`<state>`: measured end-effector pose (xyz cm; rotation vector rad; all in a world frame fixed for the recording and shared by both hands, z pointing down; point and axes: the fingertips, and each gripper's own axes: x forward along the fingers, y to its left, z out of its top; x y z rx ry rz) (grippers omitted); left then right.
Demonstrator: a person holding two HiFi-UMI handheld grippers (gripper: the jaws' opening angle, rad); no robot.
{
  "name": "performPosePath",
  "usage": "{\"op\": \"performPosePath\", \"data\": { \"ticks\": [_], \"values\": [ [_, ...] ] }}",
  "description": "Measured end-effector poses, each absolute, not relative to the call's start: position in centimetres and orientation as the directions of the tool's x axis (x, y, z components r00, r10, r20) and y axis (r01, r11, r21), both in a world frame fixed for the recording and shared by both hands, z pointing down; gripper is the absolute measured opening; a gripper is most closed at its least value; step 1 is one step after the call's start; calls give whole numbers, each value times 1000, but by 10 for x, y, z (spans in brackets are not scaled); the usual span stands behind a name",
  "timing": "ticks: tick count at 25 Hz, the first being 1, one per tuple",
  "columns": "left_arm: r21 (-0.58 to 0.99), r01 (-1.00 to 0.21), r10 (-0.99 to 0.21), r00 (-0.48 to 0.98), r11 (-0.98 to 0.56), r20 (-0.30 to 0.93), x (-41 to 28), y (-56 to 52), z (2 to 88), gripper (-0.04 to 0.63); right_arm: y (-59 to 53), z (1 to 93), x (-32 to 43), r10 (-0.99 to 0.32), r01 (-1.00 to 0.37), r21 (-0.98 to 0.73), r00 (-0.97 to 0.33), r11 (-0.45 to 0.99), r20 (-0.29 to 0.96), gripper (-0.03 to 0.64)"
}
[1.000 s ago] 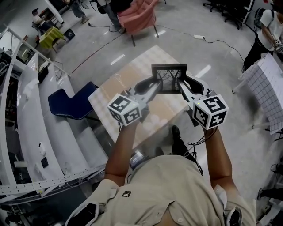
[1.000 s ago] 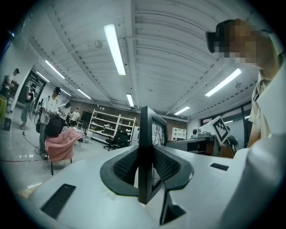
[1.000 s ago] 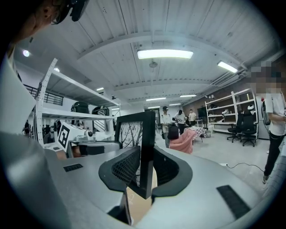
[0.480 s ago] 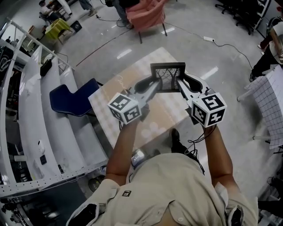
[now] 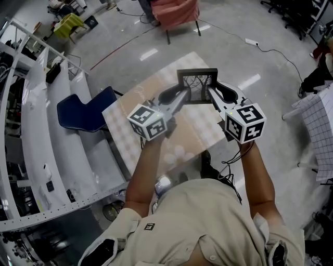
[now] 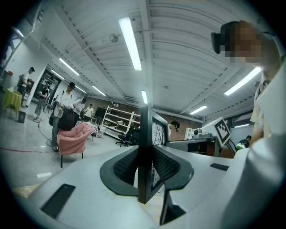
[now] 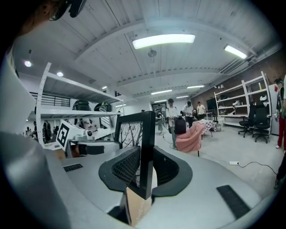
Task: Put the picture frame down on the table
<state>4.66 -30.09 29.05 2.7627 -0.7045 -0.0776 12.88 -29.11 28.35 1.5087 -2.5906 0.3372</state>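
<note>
A black picture frame [image 5: 197, 86] with a bare-tree print is held upright in the air above the light checked table [image 5: 135, 111]. My left gripper [image 5: 181, 95] is shut on the frame's left edge [image 6: 144, 156]. My right gripper [image 5: 210, 93] is shut on its right edge [image 7: 146, 152]. In the right gripper view the tree print [image 7: 130, 134] faces left and a brown stand [image 7: 136, 206] hangs below the frame. Each gripper's marker cube shows in the other gripper's view.
A blue chair [image 5: 86, 111] stands left of the table. White shelving [image 5: 31, 130] runs along the far left. A pink armchair [image 5: 177, 11] sits beyond the table, and a power strip with cable [image 5: 252, 42] lies on the floor at upper right.
The frame and both grippers have drifted slightly up the view and away over the table. The grip on both edges is unchanged.
</note>
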Motion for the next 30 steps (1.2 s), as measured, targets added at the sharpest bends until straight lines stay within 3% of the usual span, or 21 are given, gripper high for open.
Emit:
{"op": "performPosePath", "data": {
  "ticks": [30],
  "values": [
    [467, -534, -503, 840, -705, 203, 69, -395, 447, 94, -390, 441, 152, -748, -843, -262, -538, 470, 388, 84]
  ]
}}
